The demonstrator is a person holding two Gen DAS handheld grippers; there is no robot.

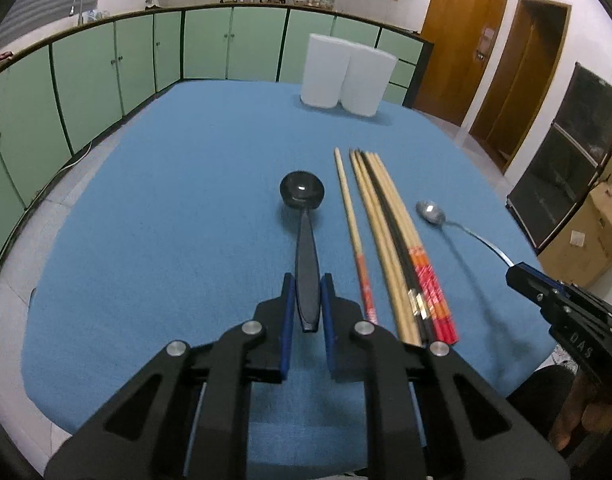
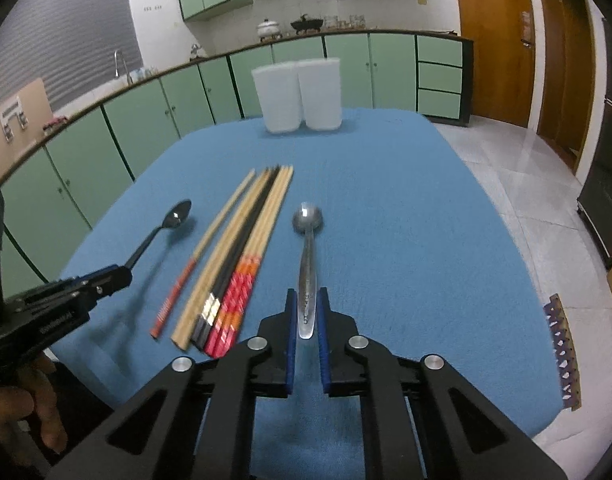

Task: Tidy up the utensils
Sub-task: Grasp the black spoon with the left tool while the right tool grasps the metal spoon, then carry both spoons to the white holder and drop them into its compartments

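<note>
My left gripper [image 1: 308,288] is shut on the handle of a black spoon [image 1: 304,216], whose bowl points away and hangs a little above the blue tablecloth [image 1: 166,220]. My right gripper [image 2: 307,300] is shut on the handle of a silver spoon [image 2: 307,240], also lifted off the cloth. Between the two spoons a bundle of chopsticks [image 1: 390,240] lies flat, wooden and black ones with red and orange ends, one lying slightly apart on the left. From the right wrist view the black spoon [image 2: 174,218] and the left gripper [image 2: 114,274] show at the left.
Two white containers [image 1: 346,76] stand side by side at the table's far edge. Green cabinets [image 1: 106,64] run behind and to the left of the table, wooden doors [image 1: 462,40] at the right. A cardboard box [image 1: 594,232] sits on the floor right of the table.
</note>
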